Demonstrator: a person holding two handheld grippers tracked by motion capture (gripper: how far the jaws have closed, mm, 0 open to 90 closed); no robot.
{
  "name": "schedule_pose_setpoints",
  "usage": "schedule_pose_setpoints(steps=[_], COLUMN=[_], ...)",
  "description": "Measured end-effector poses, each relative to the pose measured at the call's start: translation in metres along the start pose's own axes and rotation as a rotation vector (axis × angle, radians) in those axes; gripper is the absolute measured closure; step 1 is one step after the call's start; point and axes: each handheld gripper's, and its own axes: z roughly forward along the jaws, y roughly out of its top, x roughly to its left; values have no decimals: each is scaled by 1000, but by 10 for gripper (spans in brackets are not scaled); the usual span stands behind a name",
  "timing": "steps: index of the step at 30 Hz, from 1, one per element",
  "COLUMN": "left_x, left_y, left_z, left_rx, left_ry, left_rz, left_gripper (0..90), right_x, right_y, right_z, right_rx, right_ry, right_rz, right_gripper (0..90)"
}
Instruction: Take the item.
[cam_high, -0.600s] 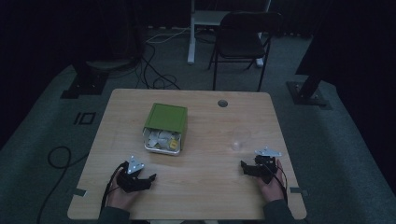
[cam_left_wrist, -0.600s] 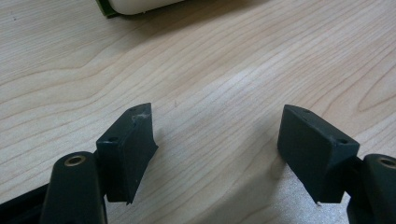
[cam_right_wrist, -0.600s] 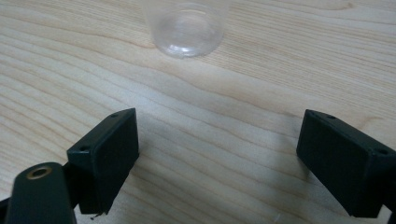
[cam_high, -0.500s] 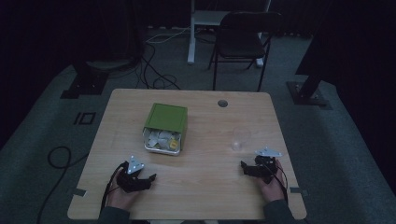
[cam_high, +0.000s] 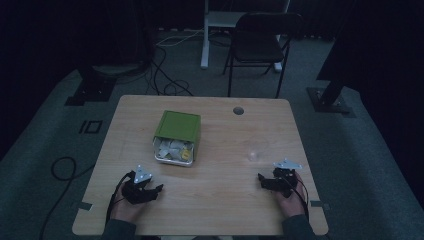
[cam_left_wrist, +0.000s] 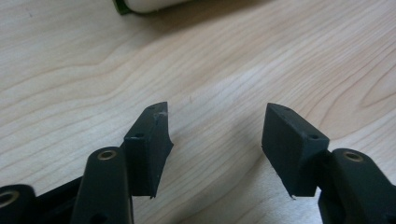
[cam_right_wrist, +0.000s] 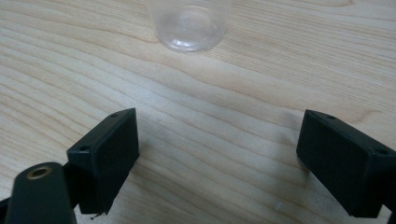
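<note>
Clear cup (cam_right_wrist: 189, 23) (no readable label) stands beyond right gripper (cam_right_wrist: 217, 154).

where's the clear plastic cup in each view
High view: the clear plastic cup stands on the right half of the wooden table, a little beyond the right tool.
Right gripper view: top centre, ahead of the open jaws, its upper part cut off by the frame edge.
Left gripper view: not in it; the green box sits at the top edge.
Shared landmark: the pale wood grain of the table.
</note>
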Motion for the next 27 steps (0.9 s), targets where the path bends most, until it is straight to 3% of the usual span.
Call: schedule_pose_setpoints(steps=[14, 27], left_x=[-8, -14], left_y=[19, 40], left_z=[-21, -20], left_rx=[-63, -96], left_ry=[-4, -28], left_rz=[46, 72], left_gripper=[439, 441], right_x=[0, 0], right_y=[0, 0], right_z=[0, 0], right_rx=[-1, 0], right_ry=[-1, -1], right_rz=[0, 0], right_gripper=[126, 127])
